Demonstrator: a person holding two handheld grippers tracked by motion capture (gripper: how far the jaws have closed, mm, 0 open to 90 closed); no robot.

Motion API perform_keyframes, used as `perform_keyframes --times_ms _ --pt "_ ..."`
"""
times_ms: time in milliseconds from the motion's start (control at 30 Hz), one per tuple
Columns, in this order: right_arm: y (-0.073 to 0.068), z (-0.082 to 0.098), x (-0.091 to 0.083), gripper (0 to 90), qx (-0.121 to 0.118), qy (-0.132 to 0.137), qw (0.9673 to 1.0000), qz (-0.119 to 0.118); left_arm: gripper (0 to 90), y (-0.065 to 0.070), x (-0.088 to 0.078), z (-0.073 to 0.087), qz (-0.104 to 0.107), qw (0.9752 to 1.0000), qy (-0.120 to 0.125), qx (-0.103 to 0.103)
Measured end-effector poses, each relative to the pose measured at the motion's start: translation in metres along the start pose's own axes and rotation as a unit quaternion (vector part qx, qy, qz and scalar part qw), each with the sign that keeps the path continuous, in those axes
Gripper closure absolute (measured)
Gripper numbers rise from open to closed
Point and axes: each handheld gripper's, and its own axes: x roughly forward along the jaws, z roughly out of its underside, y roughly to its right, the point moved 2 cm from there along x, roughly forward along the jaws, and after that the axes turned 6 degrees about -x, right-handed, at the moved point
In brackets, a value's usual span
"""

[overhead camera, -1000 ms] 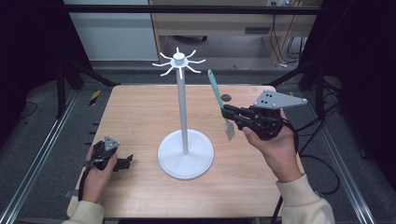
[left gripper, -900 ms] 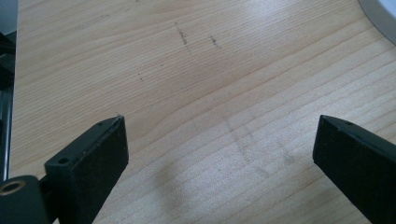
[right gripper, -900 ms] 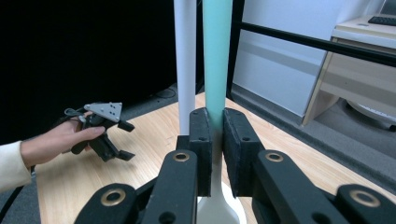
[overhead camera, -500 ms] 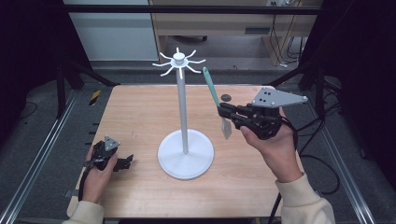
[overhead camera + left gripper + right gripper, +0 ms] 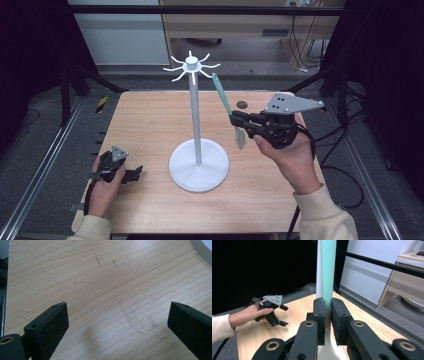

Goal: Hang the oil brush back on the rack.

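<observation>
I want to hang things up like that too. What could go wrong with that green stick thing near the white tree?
1. The right gripper pinches the teal-handled utensil low down, so its long top could swing and miss a hook.
2. The utensil is close to the white stand. A bump might tip that tall, thin pole.
3. The left gripper rests open on the table, away from the stand's base, so nothing steadies it.

Right tool [image 5: 237, 121] w/ spatula [image 5: 225, 102] by stand [image 5: 196, 125]
</observation>
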Motion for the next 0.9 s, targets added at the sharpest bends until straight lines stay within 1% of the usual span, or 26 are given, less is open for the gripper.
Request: perform_keyframes --times_ms 300,533,900 --pt "0.0 -0.003 0.008 82.3 -0.004 -0.008 1.0 -0.001 2.9 0.0 0.0 0.0 0.001 1.0 0.0 0.0" --pt "0.001 -0.003 0.016 82.2 -0.002 -0.012 0.9999 -0.002 3.0 0.0 -0.001 0.0 0.001 1.0 0.001 0.0" --pt "0.0 -0.003 0.021 82.2 -0.001 -0.012 0.9999 -0.002 3.0 0.0 -0.001 0.0 0.0 1.0 0.0 0.001"
